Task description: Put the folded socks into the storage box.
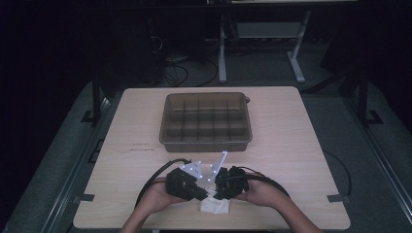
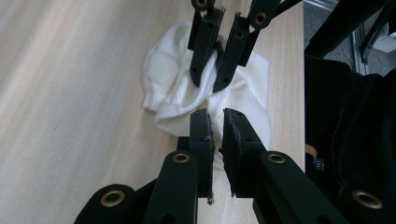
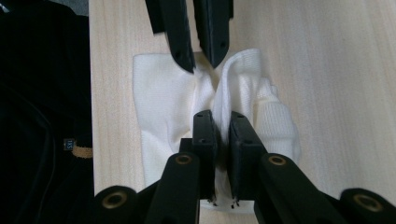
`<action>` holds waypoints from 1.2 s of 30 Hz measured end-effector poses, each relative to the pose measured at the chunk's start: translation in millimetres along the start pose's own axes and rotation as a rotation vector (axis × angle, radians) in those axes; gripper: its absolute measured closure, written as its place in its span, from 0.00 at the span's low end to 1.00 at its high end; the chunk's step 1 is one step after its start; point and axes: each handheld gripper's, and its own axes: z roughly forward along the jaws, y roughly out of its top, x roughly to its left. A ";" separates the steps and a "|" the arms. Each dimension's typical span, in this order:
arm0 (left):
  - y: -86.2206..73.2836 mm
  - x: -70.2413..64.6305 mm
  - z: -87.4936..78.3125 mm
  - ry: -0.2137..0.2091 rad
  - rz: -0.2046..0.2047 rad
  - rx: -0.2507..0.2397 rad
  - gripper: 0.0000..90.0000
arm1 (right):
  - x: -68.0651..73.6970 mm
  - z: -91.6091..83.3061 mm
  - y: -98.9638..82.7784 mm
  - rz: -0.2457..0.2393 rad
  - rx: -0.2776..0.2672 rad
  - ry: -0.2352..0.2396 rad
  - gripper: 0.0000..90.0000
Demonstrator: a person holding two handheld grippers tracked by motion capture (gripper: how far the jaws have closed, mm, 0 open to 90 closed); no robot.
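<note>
White cloth being worked by two grippers at the near edge of the table.

In the high view, the white cloth (image 1: 214, 206) is being held down at the near edge of the table (image 1: 291, 145), both grippers meeting over it, a compartment tray (image 1: 206, 121) lying beyond. In the left gripper view, the left gripper (image 2: 218, 122) is being kept slightly parted just above the cloth (image 2: 173, 88), apparently gripping nothing. In the right gripper view, the right gripper (image 3: 222, 126) is being clamped on a raised fold of cloth (image 3: 163, 102).
</note>
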 end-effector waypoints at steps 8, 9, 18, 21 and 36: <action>1.9 -1.2 6.7 0.011 -0.006 0.014 0.96 | 5.2 -8.4 -3.9 -0.003 -0.018 -0.013 0.74; 2.2 -1.1 7.0 0.010 -0.005 0.015 0.96 | 6.1 -9.2 -4.3 -0.001 -0.015 -0.016 0.72; 4.3 -0.5 9.7 0.013 -0.008 0.021 0.97 | 6.8 -24.8 -9.5 0.005 -0.047 -0.050 0.69; 4.2 0.2 10.3 0.012 -0.010 0.020 0.98 | 3.0 -28.8 -10.9 0.019 -0.061 -0.070 0.71; 7.0 0.0 4.3 0.025 0.000 -0.013 1.00 | -8.4 -11.7 -12.5 0.055 -0.009 -0.090 0.94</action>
